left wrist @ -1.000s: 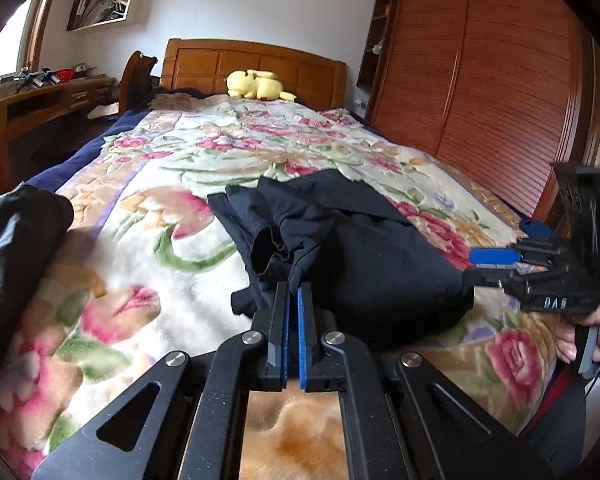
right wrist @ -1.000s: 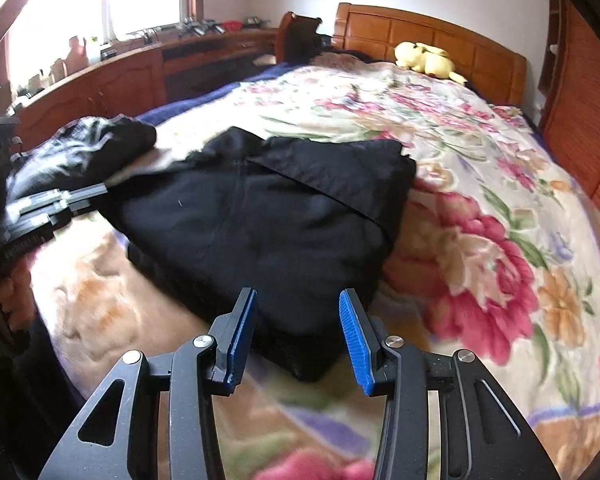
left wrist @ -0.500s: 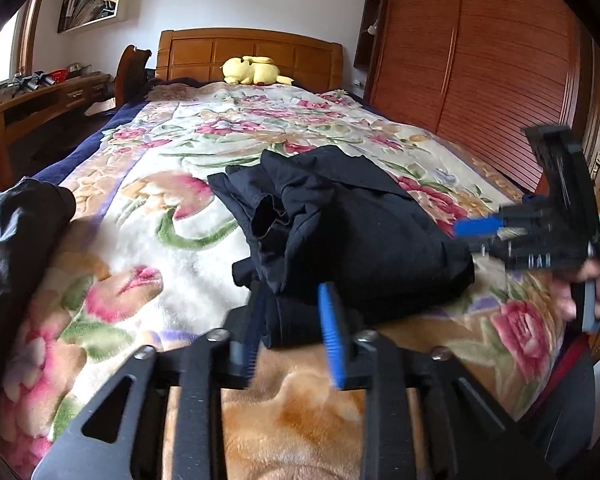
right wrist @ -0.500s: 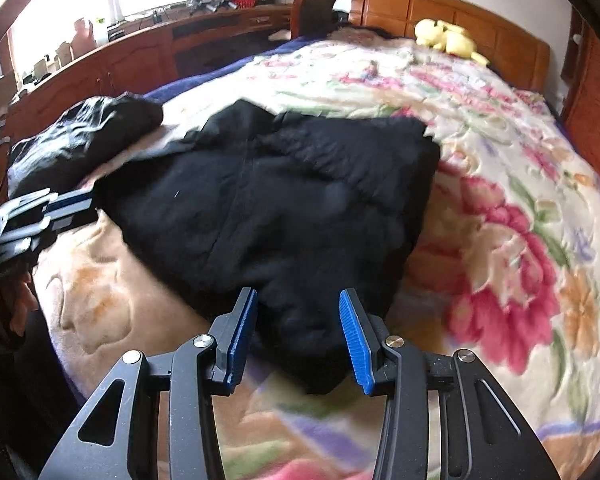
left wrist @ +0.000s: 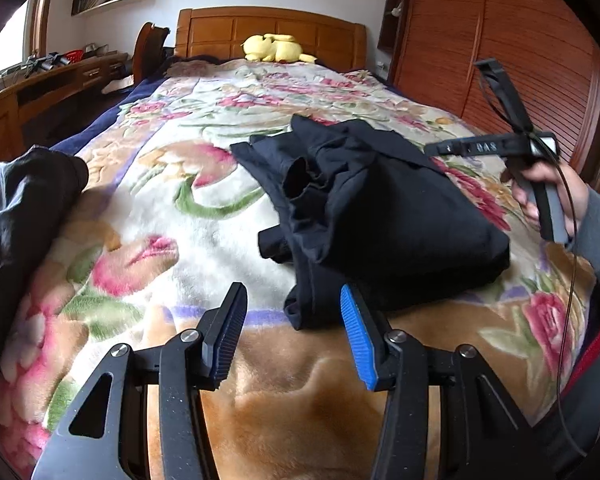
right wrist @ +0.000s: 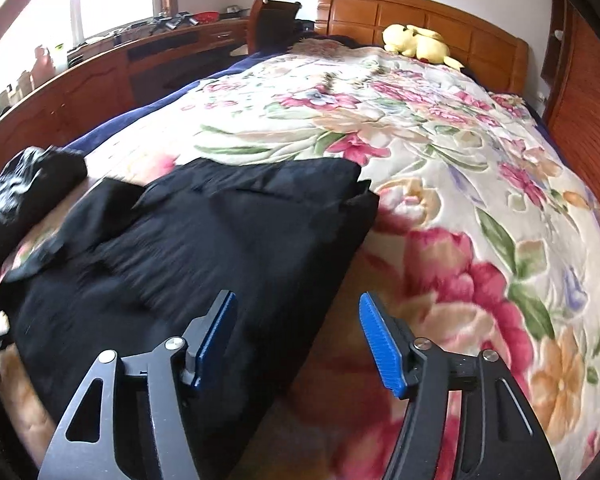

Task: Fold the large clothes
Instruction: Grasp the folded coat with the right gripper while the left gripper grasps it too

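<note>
Where it lies, folded black garment [left wrist: 380, 208], rumpled

Folded garment [left wrist: 384, 208]: black. Blanket [left wrist: 172, 216] beneath it: cream, with pink, red and orange flowers and green leaves. Plush toy [left wrist: 274, 48] beyond the garment: yellow. Headboard [left wrist: 224, 32]: brown wood.

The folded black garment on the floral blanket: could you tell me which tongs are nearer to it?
Left, just short of the folded black garment's near corner. Right tongs hover above its far side.
</note>
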